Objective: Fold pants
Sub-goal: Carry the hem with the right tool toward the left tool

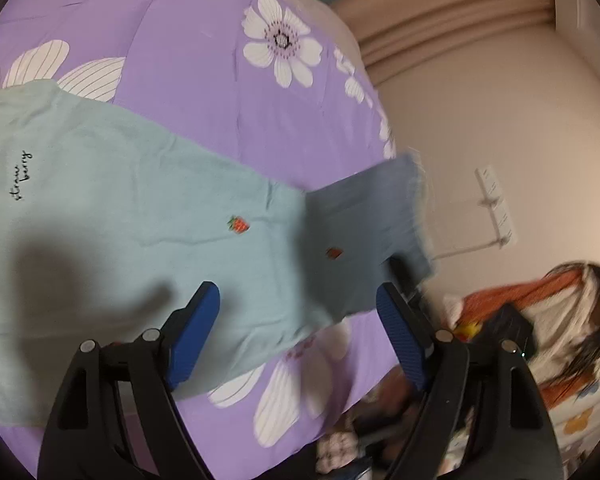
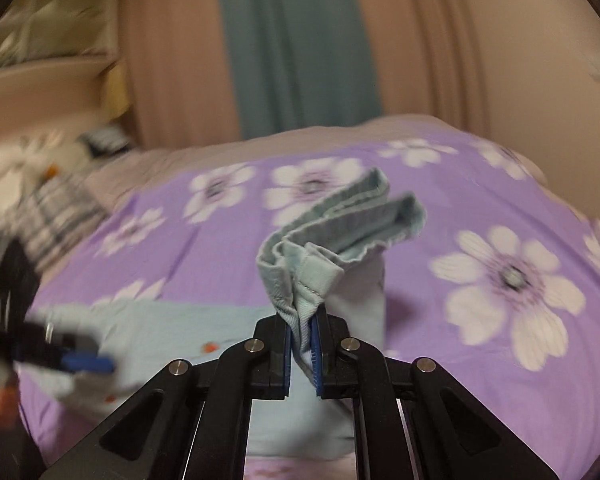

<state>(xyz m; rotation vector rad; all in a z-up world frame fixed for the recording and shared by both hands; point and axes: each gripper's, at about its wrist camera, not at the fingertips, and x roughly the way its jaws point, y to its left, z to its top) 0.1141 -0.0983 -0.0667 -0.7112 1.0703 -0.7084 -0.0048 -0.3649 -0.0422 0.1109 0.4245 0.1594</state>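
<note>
The pants [image 1: 120,208] are soft, matt, pale mint knit cloth with a ribbed, gathered waistband [image 2: 340,232] and small embroidered strawberries. The bedcover [image 1: 188,80] beneath is smooth, matt lilac cotton-like cloth printed with white flowers. The left gripper [image 1: 300,312] and the right gripper [image 2: 303,344] are matt black plastic with bright metal pins at the joints; their blue pads [image 1: 192,336] look rubbery and finely ridged. The curtains [image 2: 292,40] behind are dull, pleated fabric
</note>
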